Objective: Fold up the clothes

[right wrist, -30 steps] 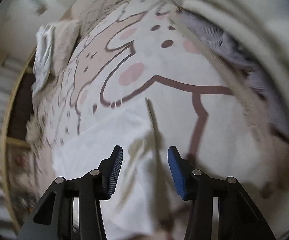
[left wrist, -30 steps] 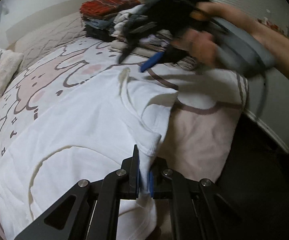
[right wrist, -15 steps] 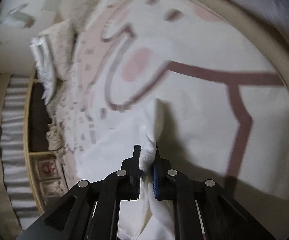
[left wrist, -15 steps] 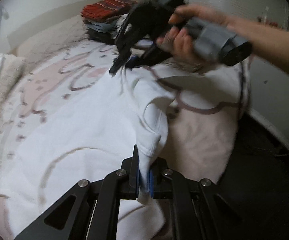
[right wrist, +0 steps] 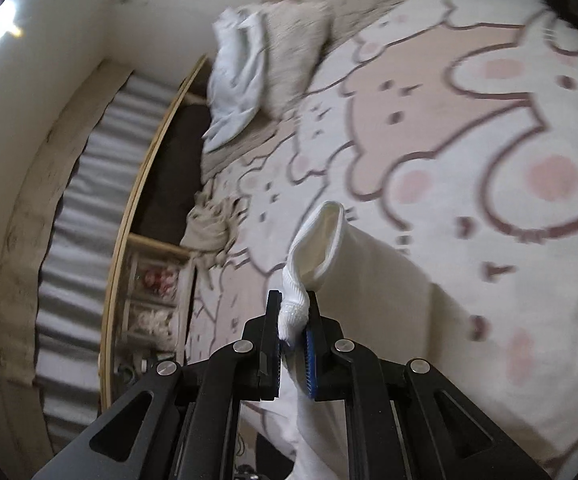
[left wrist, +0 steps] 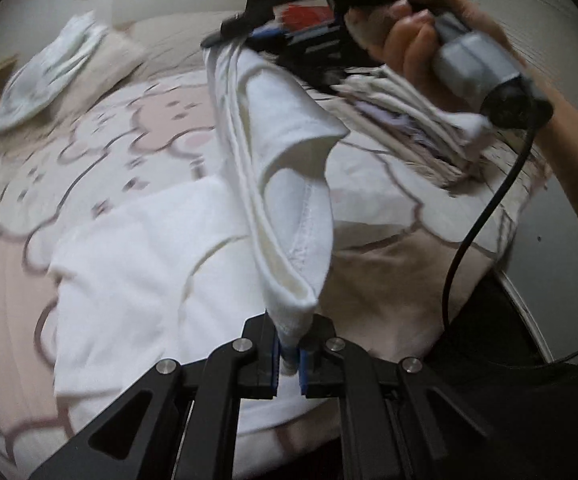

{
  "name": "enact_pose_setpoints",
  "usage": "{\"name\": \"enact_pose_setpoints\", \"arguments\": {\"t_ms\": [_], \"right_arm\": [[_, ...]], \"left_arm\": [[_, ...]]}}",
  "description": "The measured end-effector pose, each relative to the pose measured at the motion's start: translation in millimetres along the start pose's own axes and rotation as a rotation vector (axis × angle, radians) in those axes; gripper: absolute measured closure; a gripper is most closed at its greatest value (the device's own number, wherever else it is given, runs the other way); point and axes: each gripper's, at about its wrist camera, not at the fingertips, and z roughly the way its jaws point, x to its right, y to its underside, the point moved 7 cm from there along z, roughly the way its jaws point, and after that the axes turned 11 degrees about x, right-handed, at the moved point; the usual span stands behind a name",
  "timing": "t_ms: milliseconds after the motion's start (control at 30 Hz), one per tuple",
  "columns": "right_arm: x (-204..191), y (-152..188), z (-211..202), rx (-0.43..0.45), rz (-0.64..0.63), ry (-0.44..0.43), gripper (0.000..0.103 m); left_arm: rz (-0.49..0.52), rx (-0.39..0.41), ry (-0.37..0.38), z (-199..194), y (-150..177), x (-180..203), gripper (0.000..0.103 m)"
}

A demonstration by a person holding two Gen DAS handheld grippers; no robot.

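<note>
The left view alone shows the person's hand (left wrist: pixel 421 36) on the right gripper (left wrist: pixel 245 36), and stacked clothes (left wrist: pixel 421 128) beyond. The right view alone shows a pillow (right wrist: pixel 293 48) and shelves (right wrist: pixel 153 304). A white knit shirt (left wrist: pixel 281 184) stretches taut above the cartoon-print bed (left wrist: pixel 137 128), a hemmed edge clamped in both the left gripper (left wrist: pixel 288 354) and the right's fingers (right wrist: pixel 313 344).

A white shirt (left wrist: pixel 161 248) lies partly spread at the frame's lower left, one edge lifted taut from bottom centre toward top centre, a hemmed sleeve (left wrist: pixel 301 184) hanging open mid-frame.
</note>
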Motion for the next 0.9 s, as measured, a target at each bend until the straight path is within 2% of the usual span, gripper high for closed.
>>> {"name": "enact_pose_setpoints", "arguments": {"t_ms": [167, 267, 433, 600, 767, 800, 833, 867, 900], "right_arm": [[-26.0, 24.1, 62.8, -0.095, -0.047, 0.017, 0.092], [-32.9, 42.0, 99.5, -0.155, -0.065, 0.043, 0.092], [-22.1, 68.7, 154.5, -0.232, -0.088, 0.145, 0.092], [-1.0, 96.2, 190.2, -0.31, -0.088, 0.244, 0.092], [-6.8, 109.4, 202.5, -0.321, -0.167, 0.243, 0.091], [-9.4, 109.8, 202.6, -0.311, -0.18, 0.232, 0.083], [-13.6, 108.8, 199.9, -0.302, -0.171, 0.2, 0.068], [-17.9, 106.3, 194.0, -0.295, -0.139, 0.16, 0.028], [-22.2, 103.6, 188.0, -0.288, -0.108, 0.119, 0.012]], "left_arm": [[-0.139, -0.032, -0.048, -6.3, 28.3, -39.5, 0.096], [-0.179, -0.042, -0.067, -7.2, 42.6, -51.3, 0.096], [-0.244, -0.058, -0.099, -8.8, 66.4, -70.9, 0.096], [-0.259, -0.05, -0.09, -10.6, 76.5, -73.3, 0.096], [-0.279, -0.046, -0.065, -10.7, 81.2, -75.9, 0.096], [-0.292, -0.046, -0.056, -11.4, 81.5, -76.6, 0.096], [-0.306, -0.047, -0.047, -12.1, 81.8, -77.3, 0.096], [-0.318, -0.047, -0.04, -12.7, 82.5, -78.6, 0.096], [-0.329, -0.047, -0.033, -13.3, 83.2, -80.0, 0.095]]}}
